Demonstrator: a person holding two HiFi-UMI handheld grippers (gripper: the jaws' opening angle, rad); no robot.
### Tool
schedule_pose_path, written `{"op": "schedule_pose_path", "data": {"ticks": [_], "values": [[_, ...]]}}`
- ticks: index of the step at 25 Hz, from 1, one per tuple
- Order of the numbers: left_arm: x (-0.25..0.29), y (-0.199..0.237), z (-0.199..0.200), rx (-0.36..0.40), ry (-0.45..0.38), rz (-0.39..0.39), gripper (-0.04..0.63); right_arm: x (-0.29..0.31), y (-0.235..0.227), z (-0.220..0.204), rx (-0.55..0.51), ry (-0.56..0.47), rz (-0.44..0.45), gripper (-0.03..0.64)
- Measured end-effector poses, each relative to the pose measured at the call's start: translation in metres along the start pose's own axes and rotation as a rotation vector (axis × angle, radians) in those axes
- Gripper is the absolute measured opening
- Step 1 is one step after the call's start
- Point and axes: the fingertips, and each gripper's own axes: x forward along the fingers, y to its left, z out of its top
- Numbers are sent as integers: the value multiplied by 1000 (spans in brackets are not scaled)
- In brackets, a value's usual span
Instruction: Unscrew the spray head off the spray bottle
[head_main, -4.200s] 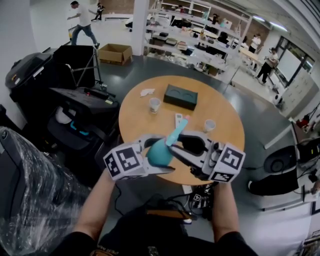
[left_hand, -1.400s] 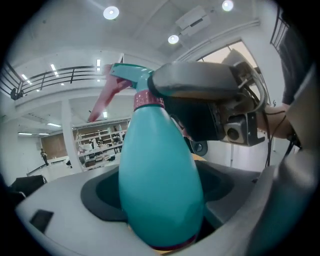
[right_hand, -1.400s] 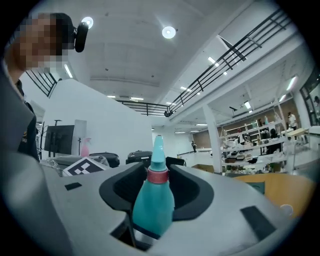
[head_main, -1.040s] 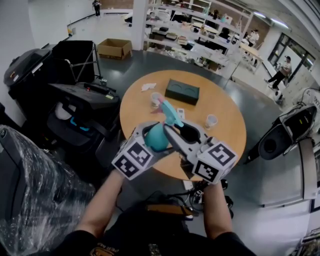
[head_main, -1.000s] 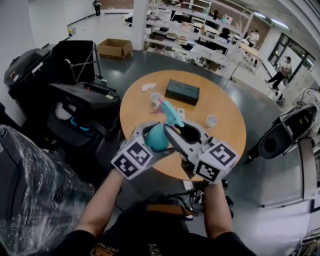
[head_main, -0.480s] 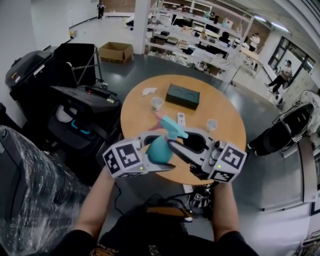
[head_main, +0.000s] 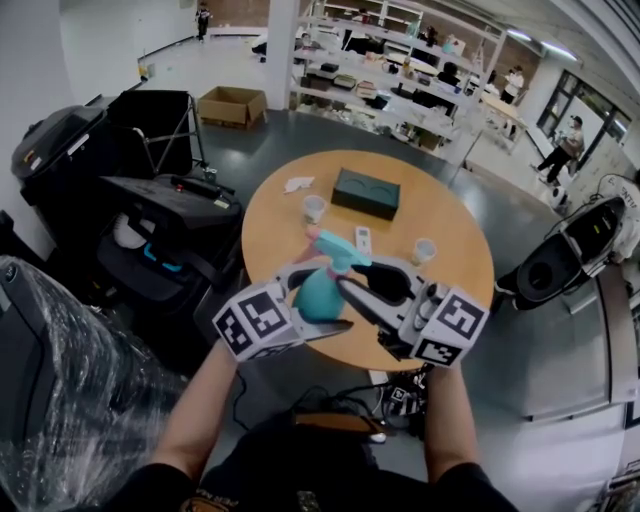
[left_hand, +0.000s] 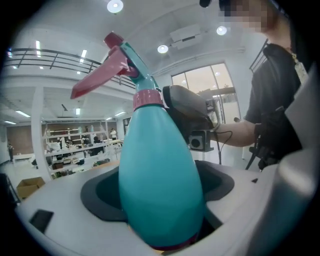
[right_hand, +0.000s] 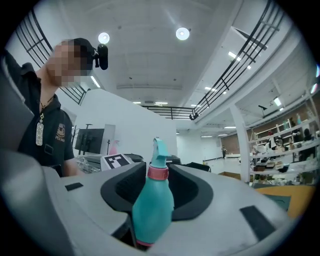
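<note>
A round wooden counter is seen in the middle of the head view. Two grippers are held up by bare arms, low in that frame, at the near edge of the counter.

The left gripper is seen just left of the middle. Its jaws are pressed on the fat belly of the spray bottle. The right gripper is seen at the lower right. Its jaws are pinched on the bottom of the spray head.

A dark box is laid flat on the far part of the counter, above the middle of the frame.

The spray bottle is blue-green and is held in the air over the near edge of the counter. The spray head is seated on top of it, toward the upper part of the frame.

The first cup is placed to the left of the box. The second cup is placed well apart from it, at the right side of the counter. A small white flat thing is laid between them. A crumpled white paper is seen near the far left edge.

A pink trigger is stuck out toward the upper left of the left gripper view. A pink ring is wrapped round the neck, and the tips of the right jaws are closed on both sides of it.
</note>
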Motion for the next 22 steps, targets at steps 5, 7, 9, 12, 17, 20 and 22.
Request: {"op": "schedule_pose_path", "data": {"ticks": [5,7,9,12,17,20,22], "values": [[0,28,-6,-42,30,185,420,0,-17,-1,45,-14,-134,144],[1,35,-10,-43,45,246,420,3,-20,-3,55,-4,-188,144],[2,40,-13,-44,58,293,420,7,-22,-5,59,10,-234,144],[3,43,-17,-25,90,355,420,12,-24,-8,80,22,-295,144],[6,38,-20,-4,114,359,420,14,-23,-12,53,45,-336,137],[5,30,-17,-7,109,306,420,11,-18,-11,41,54,-298,137],[4,23,-15,0,101,255,420,8,-14,-9,33,59,-261,137]]}}
